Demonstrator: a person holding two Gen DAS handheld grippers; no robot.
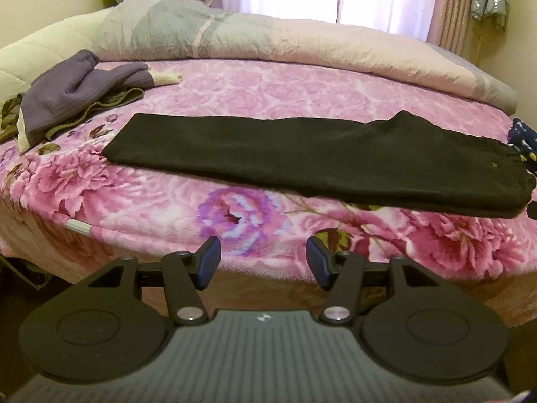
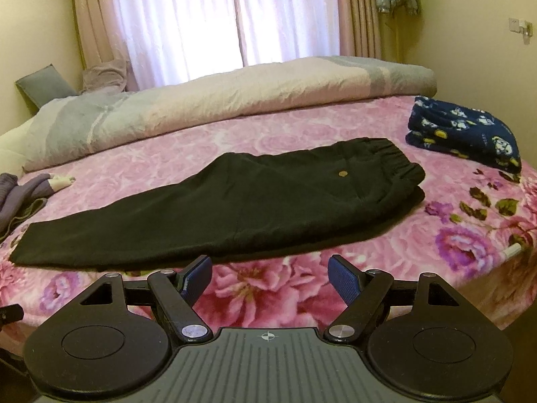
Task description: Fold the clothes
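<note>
One pair of black trousers [image 2: 255, 201] lies flat on the bed [image 1: 255, 107], folded lengthwise leg on leg, a long tapering shape running along the near edge. The gathered elastic waistband sits toward the right edge and the hems toward the left. The cloth is matte and smooth, with one small round brass-coloured button [image 2: 342, 174] near the waist.

The bed carries a plush pink blanket [image 2: 268, 302] printed with large peonies and green leaves. Along the far edge lies one crinkled quilt [image 1: 268, 43], rolled into a long bolster, grey and pale pink.

At the left edge is one loose heap [image 1: 74, 94]: a purple ribbed knit on top, an olive garment beneath it, a bit of cream cloth showing. Near the right far corner sits one folded navy fleece [image 2: 463, 134] with a cartoon print, fuzzy and thick.

The left gripper [image 1: 263, 262] hangs off the near edge with its jaws wide apart and nothing between them. The right gripper [image 2: 270, 280] is over the near edge just short of the trousers, jaws also spread wide and empty. Each has two blue textured pads [image 2: 342, 280].
</note>
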